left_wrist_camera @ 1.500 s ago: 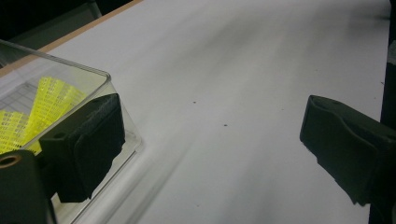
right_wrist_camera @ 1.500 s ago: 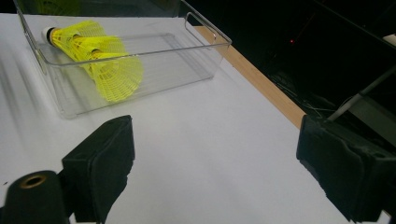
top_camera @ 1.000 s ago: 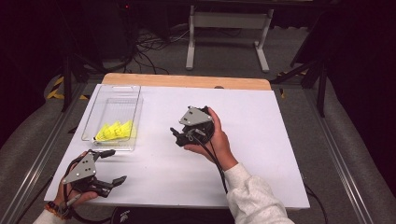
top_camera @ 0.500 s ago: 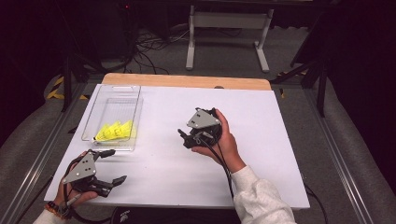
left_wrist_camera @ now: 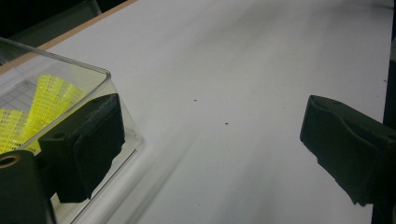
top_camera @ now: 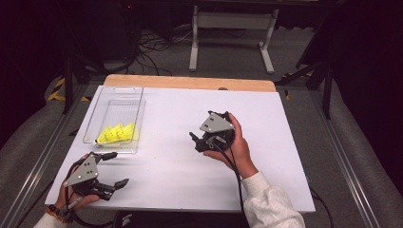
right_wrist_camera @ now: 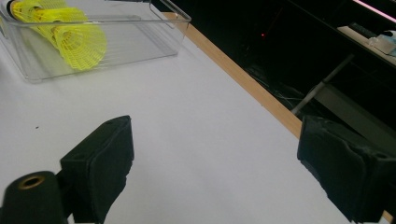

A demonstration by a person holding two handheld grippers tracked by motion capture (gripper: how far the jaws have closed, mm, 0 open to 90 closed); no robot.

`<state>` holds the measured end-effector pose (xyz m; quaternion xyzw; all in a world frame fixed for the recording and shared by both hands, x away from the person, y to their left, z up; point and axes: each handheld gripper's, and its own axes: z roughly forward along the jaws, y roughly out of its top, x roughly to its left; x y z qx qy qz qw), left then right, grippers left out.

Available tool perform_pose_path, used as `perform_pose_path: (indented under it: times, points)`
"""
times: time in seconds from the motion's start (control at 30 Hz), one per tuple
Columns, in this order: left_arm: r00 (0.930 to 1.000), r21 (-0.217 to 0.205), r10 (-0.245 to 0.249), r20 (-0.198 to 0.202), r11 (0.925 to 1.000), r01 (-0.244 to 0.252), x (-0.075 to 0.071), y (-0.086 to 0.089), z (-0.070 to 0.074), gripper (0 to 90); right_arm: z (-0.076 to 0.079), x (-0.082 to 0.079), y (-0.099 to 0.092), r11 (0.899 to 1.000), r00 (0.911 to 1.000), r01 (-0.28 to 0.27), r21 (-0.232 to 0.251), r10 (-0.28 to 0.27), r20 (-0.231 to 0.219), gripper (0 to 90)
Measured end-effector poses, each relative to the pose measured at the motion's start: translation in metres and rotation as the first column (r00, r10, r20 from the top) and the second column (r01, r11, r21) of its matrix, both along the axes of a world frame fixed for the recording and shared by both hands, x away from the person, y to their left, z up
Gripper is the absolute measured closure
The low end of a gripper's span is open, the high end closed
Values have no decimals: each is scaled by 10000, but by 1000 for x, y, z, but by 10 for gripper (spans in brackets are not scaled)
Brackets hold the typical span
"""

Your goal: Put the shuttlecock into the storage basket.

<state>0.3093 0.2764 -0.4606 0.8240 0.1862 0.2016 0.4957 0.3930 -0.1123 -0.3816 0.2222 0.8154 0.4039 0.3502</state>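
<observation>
Yellow shuttlecocks [top_camera: 116, 133] lying in clear bin [top_camera: 114, 100], just ahead-left of left gripper [top_camera: 113, 169], jaws spread wide, empty, right gripper [top_camera: 196, 141] well apart mid-counter [top_camera: 266, 109], released, its own view alone showing shuttlecocks' mesh skirts, wooden counter edge [right_wrist_camera: 243, 77] beyond.

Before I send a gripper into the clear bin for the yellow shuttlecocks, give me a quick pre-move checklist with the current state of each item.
1. Left gripper jaws open: ok, wide apart in the left gripper view.
2. Right gripper jaws open: ok, wide apart and holding nothing.
3. Yellow mesh shuttlecocks inside the clear plastic bin: ok, lying at its near end.
4. Bin top open: ok, no lid seen.
5. Left gripper apart from the bin: cannot tell; one jaw lies right at its near corner.
6. White table top between right gripper and bin bare: ok.
</observation>
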Motion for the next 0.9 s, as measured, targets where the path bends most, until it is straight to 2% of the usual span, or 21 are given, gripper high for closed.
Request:
perform_pose_path:
  times: [0.2,0.9]
  points:
    - [10000,-62,22,-3,10000,-22,-1,0,0,72,0,-3,-7,9999,9998,136,-69,-135,152,114]
    - [10000,-47,30,43,10000,-30,-1,0,1,72,-2,-14,-32,9992,9991,332,-201,-327,272,103]
